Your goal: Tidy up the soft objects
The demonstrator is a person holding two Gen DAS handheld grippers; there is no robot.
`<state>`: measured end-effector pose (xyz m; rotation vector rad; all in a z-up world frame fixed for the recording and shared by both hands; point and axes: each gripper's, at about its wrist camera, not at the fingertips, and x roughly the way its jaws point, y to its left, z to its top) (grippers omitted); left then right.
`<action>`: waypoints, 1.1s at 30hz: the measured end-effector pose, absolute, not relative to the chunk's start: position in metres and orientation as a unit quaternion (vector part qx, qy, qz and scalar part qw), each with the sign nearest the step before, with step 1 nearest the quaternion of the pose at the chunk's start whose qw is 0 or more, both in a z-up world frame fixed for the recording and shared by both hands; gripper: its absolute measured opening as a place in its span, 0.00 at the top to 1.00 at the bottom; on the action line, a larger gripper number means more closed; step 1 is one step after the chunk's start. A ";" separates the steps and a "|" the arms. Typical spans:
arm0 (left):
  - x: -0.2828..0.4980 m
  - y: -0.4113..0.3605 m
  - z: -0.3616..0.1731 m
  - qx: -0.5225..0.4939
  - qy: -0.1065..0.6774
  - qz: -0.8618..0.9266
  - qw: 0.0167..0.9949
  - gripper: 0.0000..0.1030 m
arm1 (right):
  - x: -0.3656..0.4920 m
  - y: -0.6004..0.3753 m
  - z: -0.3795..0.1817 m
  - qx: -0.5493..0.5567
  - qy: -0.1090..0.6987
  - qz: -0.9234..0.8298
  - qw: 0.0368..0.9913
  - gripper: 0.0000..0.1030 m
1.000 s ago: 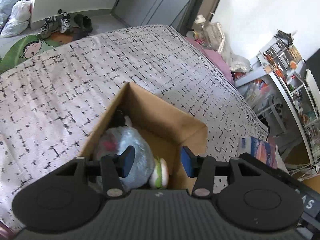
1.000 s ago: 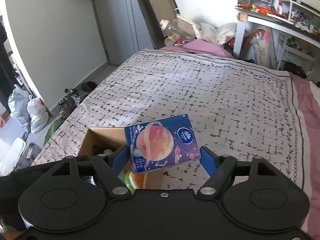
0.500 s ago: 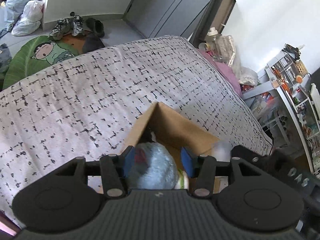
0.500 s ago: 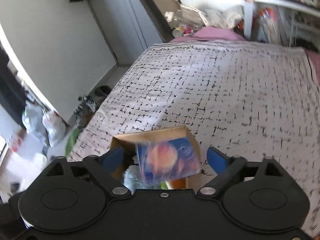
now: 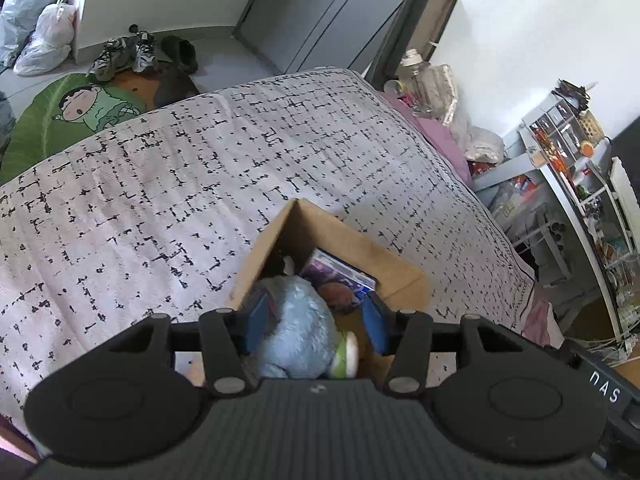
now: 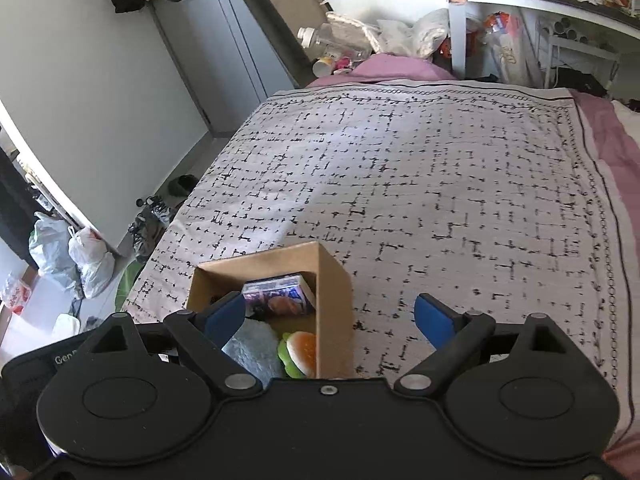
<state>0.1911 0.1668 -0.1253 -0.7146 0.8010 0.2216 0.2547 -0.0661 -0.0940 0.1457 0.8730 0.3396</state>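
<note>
Bedroom, bed covered by a white quilt (image 6: 400, 184) with a black broken-grid print, pink sheet (image 6: 608, 132) showing along its far and right edges. Open cardboard box (image 6: 334, 292) sits on the quilt near the close edge of the bed, same box (image 5: 352, 240) in the left wrist view.

Inside the box: tissue pack (image 6: 278, 294) with blue/purple planet artwork, lying tilted against the far wall, also seen at (image 5: 338, 276). Grey-blue plush toy (image 5: 296, 336) fills the near part of the box, visible again at (image 6: 250, 350). Next to it a green, white and orange plush piece (image 6: 300, 354) (burger-like, can't confirm); in the left wrist view only a green-white edge shows (image 5: 346, 356).

Right gripper (image 6: 330, 318) hovers over the box, blue fingers spread wide, nothing between them. The left finger sits over the box opening, the right one over bare quilt outside the box wall.

Left gripper (image 5: 314, 322) also hangs above the box, fingers apart. The grey-blue plush lies in the gap between them, but contact with either pad can't be confirmed.

Background: sneakers (image 5: 124, 54) and white plastic bags (image 5: 36, 36) on the floor, green cartoon mat (image 5: 76, 112) beside the bed, cluttered shelf (image 5: 580, 184) on the right, grey wardrobe doors (image 6: 224, 56).
</note>
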 end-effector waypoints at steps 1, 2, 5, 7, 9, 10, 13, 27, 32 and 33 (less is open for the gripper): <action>0.190 0.165 -0.124 -0.338 0.381 0.104 0.854 0.50 | 0.252 -0.069 -0.092 0.070 0.419 0.163 0.890 0.11; 0.189 0.163 -0.122 -0.336 0.381 0.102 0.855 0.49 | 0.250 -0.071 -0.091 0.070 0.418 0.162 0.891 0.11; 0.183 0.156 -0.116 -0.326 0.383 0.100 0.858 0.45 | 0.242 -0.080 -0.087 0.071 0.418 0.162 0.891 0.11; 0.180 0.152 -0.113 -0.319 0.385 0.100 0.860 0.44 | 0.238 -0.085 -0.085 0.072 0.418 0.161 0.891 0.11; 0.177 0.148 -0.109 -0.311 0.390 0.098 0.861 0.43 | 0.234 -0.090 -0.083 0.074 0.418 0.160 0.891 0.11; 0.176 0.145 -0.107 -0.306 0.393 0.097 0.862 0.43 | 0.232 -0.093 -0.082 0.075 0.418 0.159 0.891 0.11; 0.172 0.138 -0.101 -0.292 0.399 0.093 0.865 0.41 | 0.226 -0.102 -0.079 0.079 0.418 0.158 0.891 0.09; 0.143 0.108 -0.063 -0.244 0.401 0.081 0.879 0.24 | 0.193 -0.141 -0.051 0.100 0.402 0.167 0.895 0.00; 0.134 0.097 -0.051 -0.223 0.408 0.072 0.882 0.24 | 0.181 -0.150 -0.044 0.102 0.401 0.171 0.894 0.00; 0.132 0.095 -0.049 -0.218 0.409 0.070 0.884 0.23 | 0.179 -0.152 -0.042 0.102 0.400 0.169 0.895 0.00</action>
